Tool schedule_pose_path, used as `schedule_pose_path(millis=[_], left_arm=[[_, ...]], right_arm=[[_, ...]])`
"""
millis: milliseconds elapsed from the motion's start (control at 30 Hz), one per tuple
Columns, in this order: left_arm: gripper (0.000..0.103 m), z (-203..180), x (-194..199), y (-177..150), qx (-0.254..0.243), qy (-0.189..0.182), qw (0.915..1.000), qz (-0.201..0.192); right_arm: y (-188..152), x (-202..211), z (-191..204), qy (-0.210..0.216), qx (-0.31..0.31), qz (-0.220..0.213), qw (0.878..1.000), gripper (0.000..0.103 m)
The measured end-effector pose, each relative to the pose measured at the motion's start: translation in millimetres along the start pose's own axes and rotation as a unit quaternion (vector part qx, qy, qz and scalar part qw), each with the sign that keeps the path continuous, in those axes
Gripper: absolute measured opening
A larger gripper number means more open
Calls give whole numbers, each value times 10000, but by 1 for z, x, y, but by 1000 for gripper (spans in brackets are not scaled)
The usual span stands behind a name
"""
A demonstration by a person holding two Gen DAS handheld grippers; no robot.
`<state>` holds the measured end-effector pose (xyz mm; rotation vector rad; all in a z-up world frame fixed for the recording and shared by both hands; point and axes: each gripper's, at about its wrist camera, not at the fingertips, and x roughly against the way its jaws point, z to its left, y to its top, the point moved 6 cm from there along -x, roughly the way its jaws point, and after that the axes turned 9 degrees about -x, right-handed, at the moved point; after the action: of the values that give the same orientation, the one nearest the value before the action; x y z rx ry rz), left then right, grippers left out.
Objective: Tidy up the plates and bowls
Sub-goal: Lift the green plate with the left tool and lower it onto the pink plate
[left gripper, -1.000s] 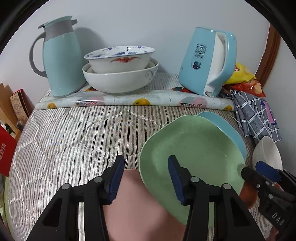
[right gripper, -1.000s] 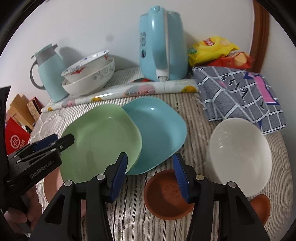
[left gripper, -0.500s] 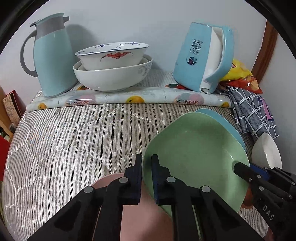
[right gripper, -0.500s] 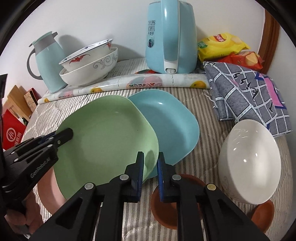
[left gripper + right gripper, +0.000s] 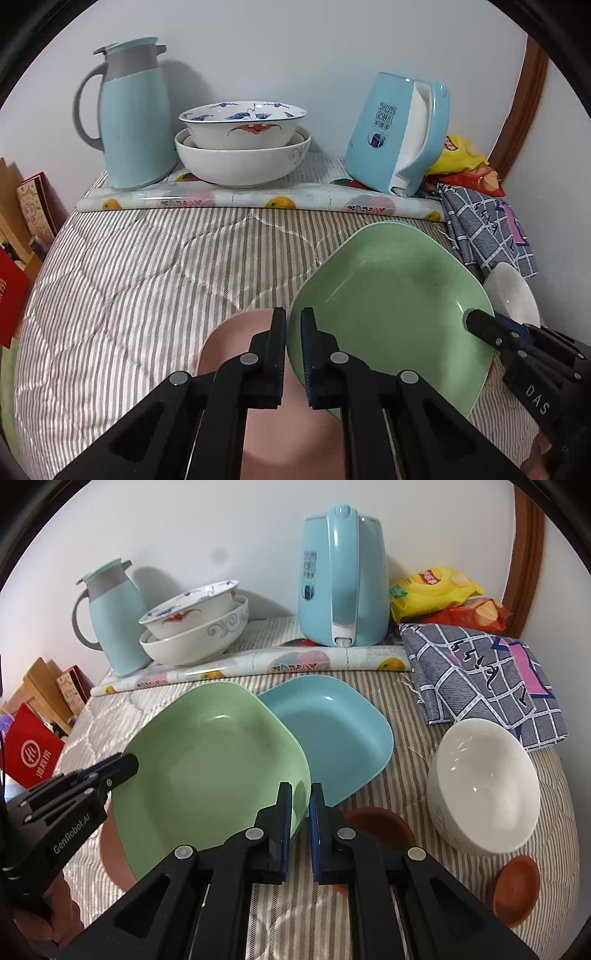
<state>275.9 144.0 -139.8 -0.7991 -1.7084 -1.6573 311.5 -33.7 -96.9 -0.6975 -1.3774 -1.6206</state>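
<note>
Both grippers went from wide open to pinched on the green plate (image 5: pixel 210 764) w/ left gripper (image 5: pixel 293 347) on its left rim, right gripper (image 5: pixel 301 827) on its right rim, lifted off the pink plate (image 5: pixel 236 354) and overlapping the blue plate (image 5: pixel 332 731), prob stacking there next.

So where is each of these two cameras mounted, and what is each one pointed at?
Left wrist view: rides on the left tool, looking forward over the square green plate toward the nested white bowls; the right tool enters at the right.
Right wrist view: rides on the right tool, facing the same green plate and the square blue plate; the left tool enters at the left.
Shared: both tools grip the green plate's opposite edges.
</note>
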Motion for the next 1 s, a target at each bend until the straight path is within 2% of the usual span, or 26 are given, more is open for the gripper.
schedule_pose_path(millis=[433, 733, 1000], left_arm=[[8, 25, 34, -35, 313, 103, 9995, -21], [8, 44, 27, -61, 549, 184, 9982, 171], [8, 54, 15, -70, 687, 141, 9970, 325]], right_arm=[[-21, 23, 32, 220, 174, -62, 9996, 6], [-37, 5, 50, 303, 363, 133, 9988, 6], [-42, -18, 56, 288, 434, 340, 9981, 6]])
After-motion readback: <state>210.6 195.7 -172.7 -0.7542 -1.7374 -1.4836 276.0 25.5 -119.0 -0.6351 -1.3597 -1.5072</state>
